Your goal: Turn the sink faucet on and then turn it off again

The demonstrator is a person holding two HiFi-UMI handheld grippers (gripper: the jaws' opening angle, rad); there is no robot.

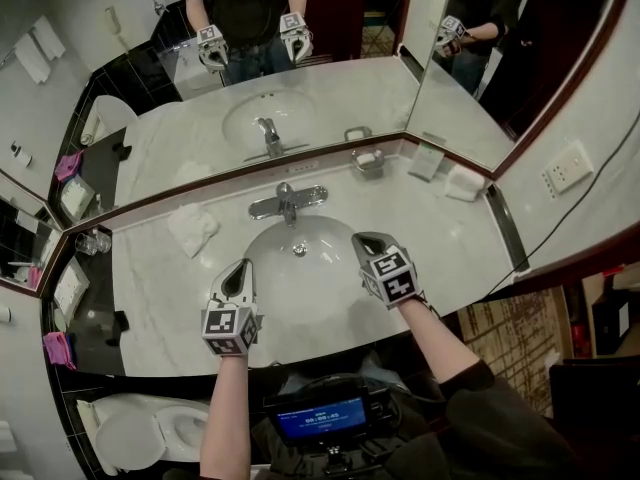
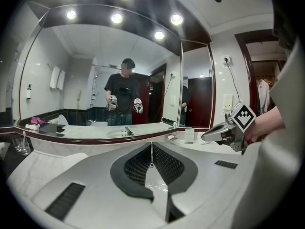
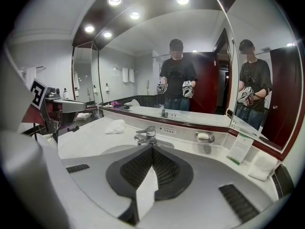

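Faucet (image 1: 287, 202): chrome, one lever on top, wide base plate. It sits at the back rim of the basin (image 1: 300, 258), centred on the marble counter (image 1: 150, 298) just under the mirror ledge. The base plate's long axis runs left to right along the ledge. The spout crosses it and points towards me, out over the basin. From the right gripper view the lever appears to lie along the spout, but its exact angle is too small to read. I cannot tell whether water is running. Left gripper (image 1: 240, 266): fingers pressed together, nothing between them, held over the front-left edge of the basin, well apart from the faucet. Right gripper (image 1: 365, 240): fingers likewise closed on nothing, over the front-right edge, also apart from it. In the left gripper view the jaws cover the faucet. In the right gripper view they cut off its lower part. A white cloth (image 1: 193, 228) lies left of the faucet.
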